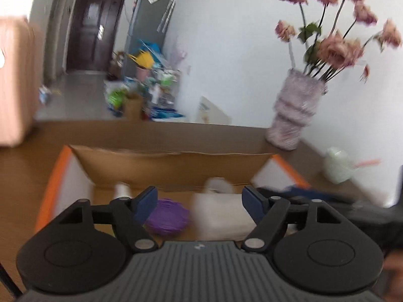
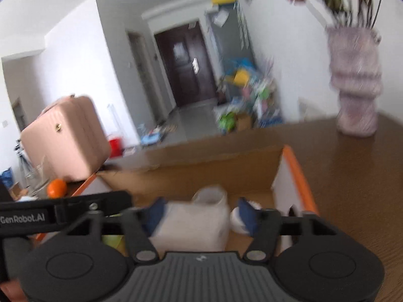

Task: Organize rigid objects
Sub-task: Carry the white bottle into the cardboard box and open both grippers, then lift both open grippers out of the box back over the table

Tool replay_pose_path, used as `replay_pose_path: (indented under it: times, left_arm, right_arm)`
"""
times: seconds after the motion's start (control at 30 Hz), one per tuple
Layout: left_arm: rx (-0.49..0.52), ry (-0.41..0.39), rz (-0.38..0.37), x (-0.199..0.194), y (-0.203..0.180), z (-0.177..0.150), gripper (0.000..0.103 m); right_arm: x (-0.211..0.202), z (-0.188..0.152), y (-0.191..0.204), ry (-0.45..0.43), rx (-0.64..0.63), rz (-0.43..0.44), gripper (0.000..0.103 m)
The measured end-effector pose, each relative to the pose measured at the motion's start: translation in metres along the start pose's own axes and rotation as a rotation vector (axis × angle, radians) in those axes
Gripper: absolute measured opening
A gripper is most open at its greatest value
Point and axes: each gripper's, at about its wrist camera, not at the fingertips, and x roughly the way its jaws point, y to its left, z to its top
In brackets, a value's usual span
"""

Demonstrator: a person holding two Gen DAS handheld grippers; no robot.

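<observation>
The left gripper (image 1: 200,202) has its blue fingers (image 1: 146,202) spread wide, and nothing is pinched between them. It hangs over a cardboard box (image 1: 171,166) with orange edges that sits on the brown surface (image 1: 22,176). Below the fingers, inside the box, lies a white bottle (image 1: 221,216). Its long side runs away from the camera, and its round neck points to the far wall of the box. The picture is blurry, so small parts are hard to tell. Just beside the bottle, on its left, lies a purple round thing (image 1: 167,216). A small white tube (image 1: 122,190) lies further back by the left wall of the box.

The right gripper (image 2: 200,215) is wide too. The same white bottle (image 2: 194,226) shows between its blue fingers (image 2: 245,215), but the fingers do not press on it. Here too the neck points away, to the far side of the box (image 2: 201,173). A small white thing (image 2: 236,220) lies just beside the bottle on the right. I cannot tell what it is.

Outside the box, a tall pale purple vase (image 1: 292,115) with pink flowers (image 1: 332,47) stands on the surface at the right, well apart from the box. A pink case (image 2: 65,138) stands at the left, and an orange ball (image 2: 57,188) sits near it. A pale green cup (image 1: 338,164) sits on the surface to the right of the box.
</observation>
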Motion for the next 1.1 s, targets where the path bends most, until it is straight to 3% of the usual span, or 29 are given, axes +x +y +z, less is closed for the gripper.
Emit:
replay_pose_path:
  times: [0.07,0.2,0.23,0.3,0.4,0.5,0.67,0.87,1.1]
  left_arm:
    - [0.005,0.016,0.095,0.004,0.003,-0.001,0.079]
    - [0.015,0.062,0.163,0.005,0.002,-0.003,0.08]
    - [0.033,0.05,0.186,-0.001,0.002,-0.004,0.085]
    - [0.052,0.017,0.207,-0.02,0.005,-0.01,0.094]
    - [0.081,0.007,0.222,-0.053,0.015,-0.02,0.096]
    - [0.101,-0.016,0.252,-0.088,0.02,-0.03,0.099]
    - [0.096,-0.045,0.274,-0.144,0.019,-0.037,0.102]
    - [0.132,-0.138,0.267,-0.207,-0.003,-0.043,0.103]
    - [0.061,-0.164,0.218,-0.259,-0.015,-0.07,0.103]
  right_arm:
    - [-0.001,0.0,0.0,-0.018,0.002,-0.001,0.08]
    - [-0.008,0.003,0.003,-0.031,-0.053,-0.064,0.084]
    - [-0.018,0.003,0.007,-0.048,-0.09,-0.094,0.086]
    - [-0.041,0.002,0.01,-0.095,-0.162,-0.142,0.101]
    - [-0.075,-0.005,0.006,-0.171,-0.178,-0.256,0.103]
    - [-0.102,-0.014,0.011,-0.185,-0.207,-0.307,0.103]
    - [-0.145,-0.027,0.027,-0.186,-0.258,-0.276,0.103]
    - [-0.197,-0.03,0.042,-0.206,-0.255,-0.227,0.103]
    - [-0.249,-0.046,0.061,-0.222,-0.274,-0.174,0.103]
